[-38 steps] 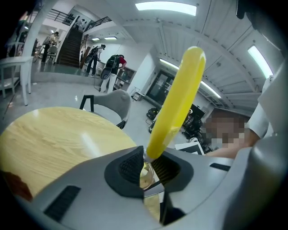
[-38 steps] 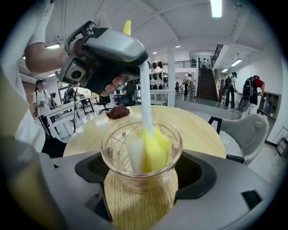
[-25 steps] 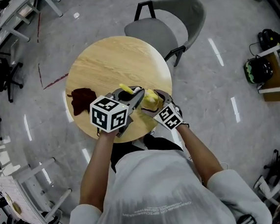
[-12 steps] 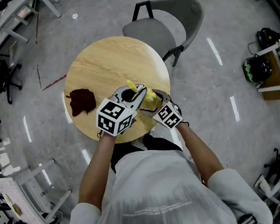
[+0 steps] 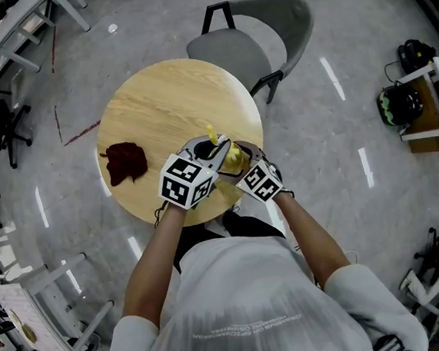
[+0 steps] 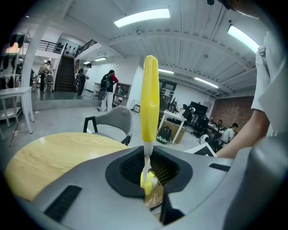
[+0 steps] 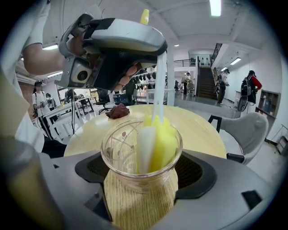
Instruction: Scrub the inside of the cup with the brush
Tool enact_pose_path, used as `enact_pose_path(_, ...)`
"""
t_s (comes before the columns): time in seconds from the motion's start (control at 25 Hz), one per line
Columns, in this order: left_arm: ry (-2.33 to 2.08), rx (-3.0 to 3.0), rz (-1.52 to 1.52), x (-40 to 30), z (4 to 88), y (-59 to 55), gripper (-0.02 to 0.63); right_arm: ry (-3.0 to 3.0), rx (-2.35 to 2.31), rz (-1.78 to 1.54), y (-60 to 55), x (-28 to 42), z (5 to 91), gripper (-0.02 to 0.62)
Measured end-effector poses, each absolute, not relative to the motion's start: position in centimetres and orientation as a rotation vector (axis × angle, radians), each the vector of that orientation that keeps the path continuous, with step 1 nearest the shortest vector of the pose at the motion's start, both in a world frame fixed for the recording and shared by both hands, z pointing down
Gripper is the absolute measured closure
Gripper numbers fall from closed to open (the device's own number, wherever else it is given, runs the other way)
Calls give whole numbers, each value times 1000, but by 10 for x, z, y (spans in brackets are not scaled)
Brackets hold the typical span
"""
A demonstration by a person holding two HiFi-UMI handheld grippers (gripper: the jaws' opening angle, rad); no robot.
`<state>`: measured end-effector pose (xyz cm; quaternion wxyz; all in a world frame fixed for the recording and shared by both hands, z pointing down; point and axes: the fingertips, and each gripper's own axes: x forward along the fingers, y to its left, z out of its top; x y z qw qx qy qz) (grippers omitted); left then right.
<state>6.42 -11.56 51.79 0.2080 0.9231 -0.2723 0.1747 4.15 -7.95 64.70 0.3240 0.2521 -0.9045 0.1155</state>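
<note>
Since the earlier frame, left tongs point(image 5: 214, 154) have shifted toward right tongs point(image 5: 239, 163), bringing the brush point(image 6: 150, 103) more upright. Left tongs are clamped on the brush stem. Right tongs grip the cup point(image 7: 141, 155) (clear glass) over the near edge of the surface point(image 5: 166, 99). The sponge head point(image 7: 158, 143) sits inside the cup. A dark cloth point(image 5: 124, 161) lies well apart.
</note>
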Motion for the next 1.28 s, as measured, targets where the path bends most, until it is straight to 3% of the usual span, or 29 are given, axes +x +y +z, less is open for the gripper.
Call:
enact_pose_path(0.76, -878, 2661, 541, 41, 485, -123, 554, -2378, 672, 326, -79, 41, 649, 163)
enact_pose_path(1.28, -818, 2676, 847, 51, 525, -106, 549, -2383, 680, 312, -79, 39, 647, 163)
